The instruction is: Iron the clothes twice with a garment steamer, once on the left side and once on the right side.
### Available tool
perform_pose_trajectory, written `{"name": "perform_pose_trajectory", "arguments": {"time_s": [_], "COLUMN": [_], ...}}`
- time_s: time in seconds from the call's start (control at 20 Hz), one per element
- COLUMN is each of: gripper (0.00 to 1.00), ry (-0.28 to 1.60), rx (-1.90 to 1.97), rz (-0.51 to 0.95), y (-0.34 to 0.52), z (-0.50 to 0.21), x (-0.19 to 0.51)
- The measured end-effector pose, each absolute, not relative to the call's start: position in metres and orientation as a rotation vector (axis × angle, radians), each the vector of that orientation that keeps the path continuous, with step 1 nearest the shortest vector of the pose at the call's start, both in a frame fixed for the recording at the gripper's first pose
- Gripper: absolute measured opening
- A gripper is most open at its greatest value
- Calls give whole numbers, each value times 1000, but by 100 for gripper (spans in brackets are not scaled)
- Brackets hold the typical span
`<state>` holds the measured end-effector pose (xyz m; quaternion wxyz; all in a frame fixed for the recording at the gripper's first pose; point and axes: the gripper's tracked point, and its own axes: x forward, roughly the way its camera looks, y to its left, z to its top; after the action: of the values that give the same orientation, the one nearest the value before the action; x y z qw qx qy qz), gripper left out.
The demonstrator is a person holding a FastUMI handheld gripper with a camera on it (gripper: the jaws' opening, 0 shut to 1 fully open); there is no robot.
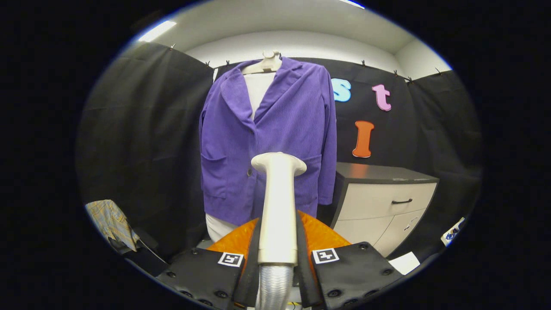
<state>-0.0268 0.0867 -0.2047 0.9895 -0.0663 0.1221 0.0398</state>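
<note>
Purple jacket (269, 137) hanging on a pale hanger (266, 64) before the black booth wall, beyond the fingers, over a white form. Left of it, low down, a plaid cloth (111, 221). Centre: gripper (277, 258) pinching the garment steamer (279, 202) upright, head just short of the jacket front. Right: a drawer cabinet (383, 202).

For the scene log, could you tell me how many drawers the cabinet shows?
2: the upper drawer with a dark handle and the lower drawer beneath it, on the cabinet beside the purple jacket; more may be hidden below.
</note>
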Motion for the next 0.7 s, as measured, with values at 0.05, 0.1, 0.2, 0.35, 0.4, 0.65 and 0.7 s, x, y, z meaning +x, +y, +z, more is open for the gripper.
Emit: {"name": "perform_pose_trajectory", "arguments": {"time_s": [0.05, 0.1, 0.2, 0.35, 0.4, 0.65, 0.7], "gripper": [45, 45, 45, 45, 45, 45, 45], "ry": [226, 205, 163, 111, 100, 17, 9], "rx": [-138, -139, -137, -124, -108, -96, -93], "rz": [83, 82, 64, 26, 21, -6, -4], "y": [91, 96, 109, 135, 145, 193, 204], "z": [-191, -176, -151, -119, -109, -59, -52], "x": [-27, -26, -23, -10, -5, 8, 10]}}
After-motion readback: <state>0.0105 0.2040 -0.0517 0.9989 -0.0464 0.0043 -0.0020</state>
